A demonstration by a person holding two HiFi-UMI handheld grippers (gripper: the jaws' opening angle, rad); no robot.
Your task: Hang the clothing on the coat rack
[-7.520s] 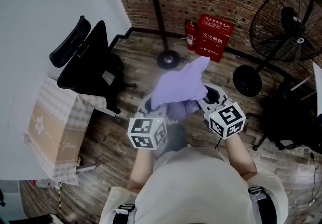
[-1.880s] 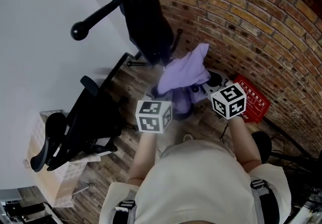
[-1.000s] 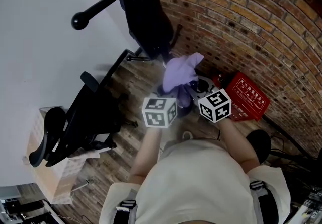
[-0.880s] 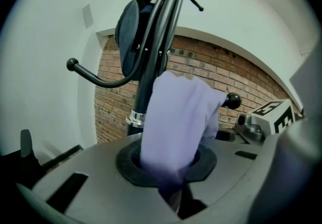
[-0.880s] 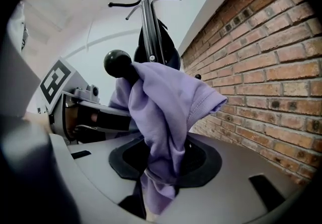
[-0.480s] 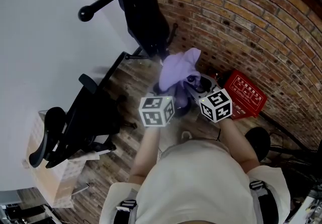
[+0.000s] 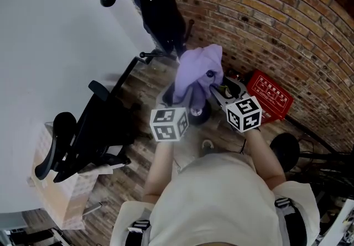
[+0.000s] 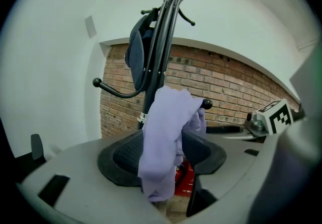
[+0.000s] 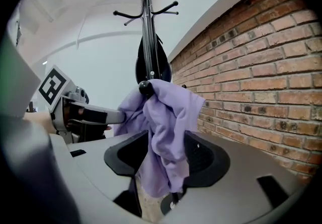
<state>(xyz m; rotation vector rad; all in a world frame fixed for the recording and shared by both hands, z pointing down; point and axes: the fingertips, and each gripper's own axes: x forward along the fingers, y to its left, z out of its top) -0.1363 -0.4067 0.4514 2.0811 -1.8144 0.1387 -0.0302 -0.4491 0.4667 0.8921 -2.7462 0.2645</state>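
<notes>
Moved since half a second back: left gripper (image 8: 161, 161) and right gripper (image 9: 166, 161), both drawn a little away from the rack, jaws of each just opened from a partial close to full spread. Purple garment (image 7: 198, 71) released, no longer bunched between the two tools. Now draped over a knob-ended lower hook (image 9: 145, 87) of the coat rack (image 8: 162, 42), folds hanging down on both sides of the hook arm. Left gripper: jaws wide apart, loose cloth hanging in the gap, pads not pressing on it. Right gripper: same, jaws wide apart, a fold of the cloth dangling between the pads, nothing clamped. Both tools level with the garment and pointed at it from opposite sides, marker cubes toward the person in the head view. Also on the rack: dark garment (image 8: 136, 57), hung higher up against the pole. Rack's round base on the wooden floor, partly hidden behind the purple cloth. Surroundings: brick wall (image 7: 265, 12) behind the rack; red box (image 7: 270, 98) on the floor at the wall's foot, to the right; black office chair (image 7: 94, 129) to the left; cardboard box (image 7: 55, 195) beyond the chair.
</notes>
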